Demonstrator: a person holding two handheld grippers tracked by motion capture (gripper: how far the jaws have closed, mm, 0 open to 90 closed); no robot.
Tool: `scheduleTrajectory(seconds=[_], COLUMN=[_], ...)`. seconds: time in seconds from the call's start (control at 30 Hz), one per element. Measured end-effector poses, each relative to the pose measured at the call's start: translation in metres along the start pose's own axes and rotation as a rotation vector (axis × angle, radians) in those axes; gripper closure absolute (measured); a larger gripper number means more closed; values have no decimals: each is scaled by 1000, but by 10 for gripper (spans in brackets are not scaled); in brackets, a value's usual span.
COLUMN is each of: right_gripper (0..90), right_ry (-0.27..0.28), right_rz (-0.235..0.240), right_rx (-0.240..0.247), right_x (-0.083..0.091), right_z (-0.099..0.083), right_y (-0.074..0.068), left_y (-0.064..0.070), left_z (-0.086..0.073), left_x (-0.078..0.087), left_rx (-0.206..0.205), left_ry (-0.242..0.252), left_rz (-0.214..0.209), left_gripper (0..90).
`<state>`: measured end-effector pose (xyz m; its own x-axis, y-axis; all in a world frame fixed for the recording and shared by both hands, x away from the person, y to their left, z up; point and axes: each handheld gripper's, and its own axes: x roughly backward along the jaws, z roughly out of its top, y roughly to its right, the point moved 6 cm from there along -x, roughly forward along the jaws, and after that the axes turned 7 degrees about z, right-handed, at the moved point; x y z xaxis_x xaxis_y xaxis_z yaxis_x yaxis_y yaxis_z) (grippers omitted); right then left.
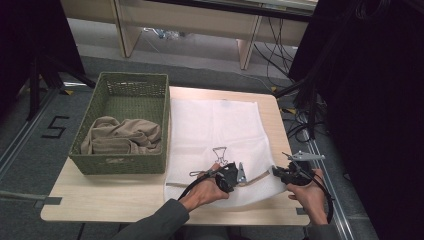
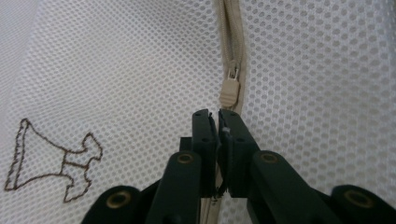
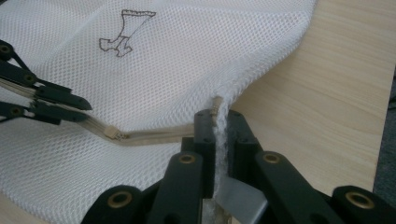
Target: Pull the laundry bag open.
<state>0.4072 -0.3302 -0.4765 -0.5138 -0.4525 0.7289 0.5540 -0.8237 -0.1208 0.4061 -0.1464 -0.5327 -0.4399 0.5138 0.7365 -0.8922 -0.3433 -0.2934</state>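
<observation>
A white mesh laundry bag [image 1: 220, 125] lies flat on the wooden table [image 1: 115, 195]. Its beige zipper [image 1: 256, 177] runs along the near edge. My left gripper [image 1: 239, 177] is shut on the zipper band, and the beige slider [image 2: 229, 88] sits just beyond its tips [image 2: 217, 119]. My right gripper [image 1: 275, 172] is shut on the bag's corner at the zipper's end [image 3: 215, 103], with mesh pinched between its jaws [image 3: 217, 119]. In the right gripper view the left gripper [image 3: 84, 109] is at the left, with the slider [image 3: 112, 134] just past it.
A green woven basket [image 1: 120, 164] stands at the table's left with a beige cloth [image 1: 122, 136] bunched inside. A brown embroidered figure [image 1: 220, 152] marks the bag. The table's right edge [image 1: 295, 165] is close beside my right gripper.
</observation>
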Motion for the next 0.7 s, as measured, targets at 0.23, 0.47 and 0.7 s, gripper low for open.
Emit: scheduleTrajectory(seconds=[0.23, 0.47, 0.7], right_gripper=[854, 853, 853], right_ry=[8, 12, 13], right_rz=[10, 24, 32], right_rx=[6, 4, 3], right_x=[1, 0, 0], right_z=[2, 2, 3], right_y=[-2, -4, -5], left_y=[0, 0, 2], left_z=[8, 17, 24], left_x=[-9, -19, -26], left_rx=[4, -4, -7], left_ry=[12, 9, -18], left_rz=[-22, -66, -109], left_gripper=[751, 727, 723])
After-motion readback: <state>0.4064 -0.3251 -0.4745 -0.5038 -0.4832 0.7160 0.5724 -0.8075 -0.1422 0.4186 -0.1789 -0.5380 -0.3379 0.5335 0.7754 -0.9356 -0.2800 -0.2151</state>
